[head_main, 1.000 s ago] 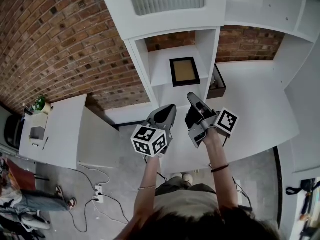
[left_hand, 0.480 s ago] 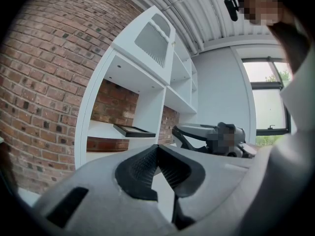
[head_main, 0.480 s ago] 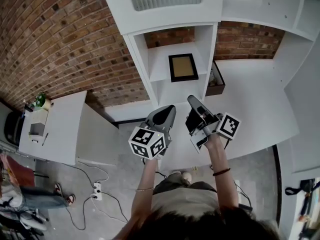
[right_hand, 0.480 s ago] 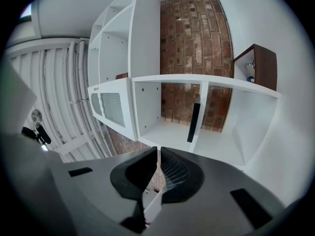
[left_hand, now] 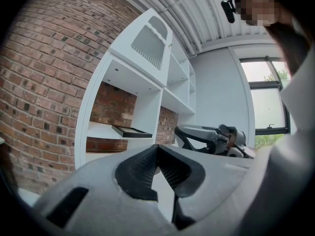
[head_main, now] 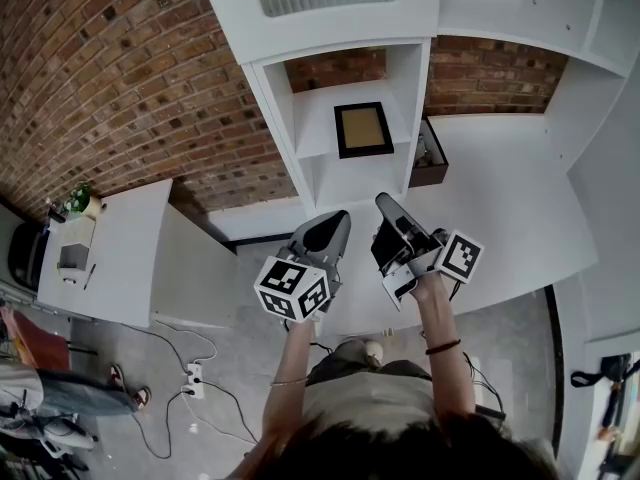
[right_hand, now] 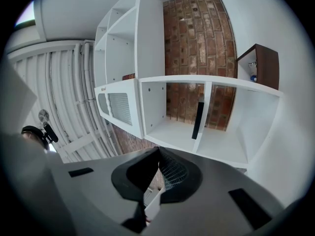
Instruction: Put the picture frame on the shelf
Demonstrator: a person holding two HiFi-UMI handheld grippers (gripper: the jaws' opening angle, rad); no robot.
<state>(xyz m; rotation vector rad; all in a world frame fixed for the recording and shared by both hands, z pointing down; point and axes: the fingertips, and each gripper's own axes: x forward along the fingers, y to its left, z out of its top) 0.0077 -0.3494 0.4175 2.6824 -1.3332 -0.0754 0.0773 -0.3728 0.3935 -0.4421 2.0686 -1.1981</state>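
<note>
Placement looks done — the picture frame lies flat on the shelf. Empty, the left gripper is pressed together; the right gripper has just been closing on nothing — next, simply withdraw.

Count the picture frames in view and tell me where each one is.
1. The picture frame lies flat on the white shelf. Others could be hidden in unseen compartments.

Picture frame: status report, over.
Left tongs shut, empty. Right tongs just closed, empty. Picture frame flat on the shelf, apart from both tongs. Nothing in the way.
</note>
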